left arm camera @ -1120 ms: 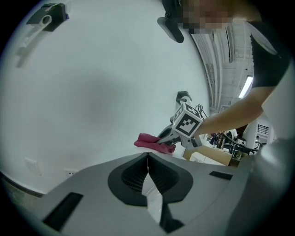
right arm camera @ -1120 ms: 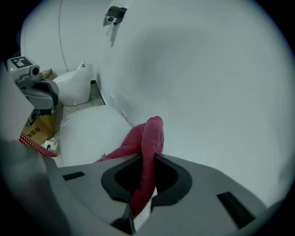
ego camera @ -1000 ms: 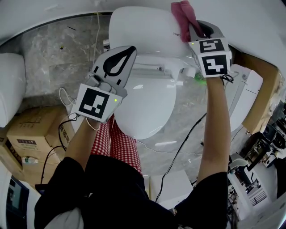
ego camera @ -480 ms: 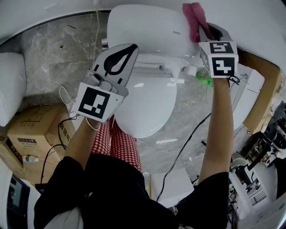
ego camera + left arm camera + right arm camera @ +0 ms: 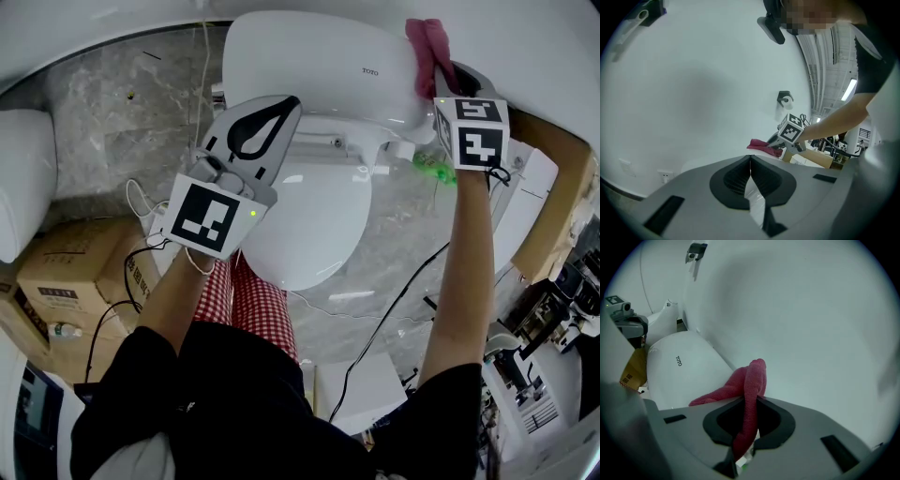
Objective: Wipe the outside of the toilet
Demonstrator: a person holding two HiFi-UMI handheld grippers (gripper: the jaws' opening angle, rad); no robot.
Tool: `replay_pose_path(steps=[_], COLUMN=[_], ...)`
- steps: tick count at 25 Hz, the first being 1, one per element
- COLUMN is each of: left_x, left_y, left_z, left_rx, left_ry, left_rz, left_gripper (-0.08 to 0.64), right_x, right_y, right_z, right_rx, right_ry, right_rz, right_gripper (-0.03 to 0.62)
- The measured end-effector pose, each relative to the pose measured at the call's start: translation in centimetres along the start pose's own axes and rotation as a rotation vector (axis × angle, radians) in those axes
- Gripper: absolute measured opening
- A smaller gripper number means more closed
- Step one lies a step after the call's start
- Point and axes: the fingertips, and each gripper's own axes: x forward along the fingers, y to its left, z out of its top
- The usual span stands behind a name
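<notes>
A white toilet stands against the wall, its tank [image 5: 319, 58] at the top and its closed lid [image 5: 305, 225] below. My right gripper [image 5: 439, 73] is shut on a pink cloth [image 5: 427, 49], which lies against the tank's right end. In the right gripper view the pink cloth [image 5: 747, 397] runs up out of the jaws beside the tank [image 5: 684, 366]. My left gripper [image 5: 267, 117] hovers over the left side of the toilet, shut with nothing in it. The left gripper view shows its jaws [image 5: 750, 171] closed, and the right gripper with the cloth [image 5: 764, 145] beyond.
Cardboard boxes [image 5: 66, 281] and a white fixture [image 5: 23, 178] sit at the left on the marble floor [image 5: 112, 112]. Another white appliance [image 5: 520, 187] and a cardboard box [image 5: 558, 202] stand at the right. Cables [image 5: 375, 319] trail over the floor. A green object [image 5: 433, 169] lies by the toilet's right side.
My right gripper has slid to the right along the top of the tank with the pink cloth. My left gripper has shifted slightly right and up.
</notes>
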Motion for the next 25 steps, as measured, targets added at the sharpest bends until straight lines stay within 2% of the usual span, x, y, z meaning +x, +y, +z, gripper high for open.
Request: replay_pose_path(steps=[4,13,25], left_x=[0.5,1.1,2.2], left_y=[-0.6,-1.1,-1.7], left_z=[-0.2,-0.7,-1.1], left_rx=[0.023,0.004,-0.008], left_ry=[0.008,0.024,0.034], left_rz=[-0.01,-0.023,-0.037], left_gripper=[0.009,0.009,0.009], right_x=[0.1,-0.2,0.5], right_y=[-0.5,-1.5,-2.6], right_z=[-0.9,-3.5,-6.0], right_rx=[0.026,0.092,0.145], right_ry=[0.013,0.086,0.124], right_rz=[-0.006,-0.013,-0.016], right_gripper=[0.054,0.054,0.054])
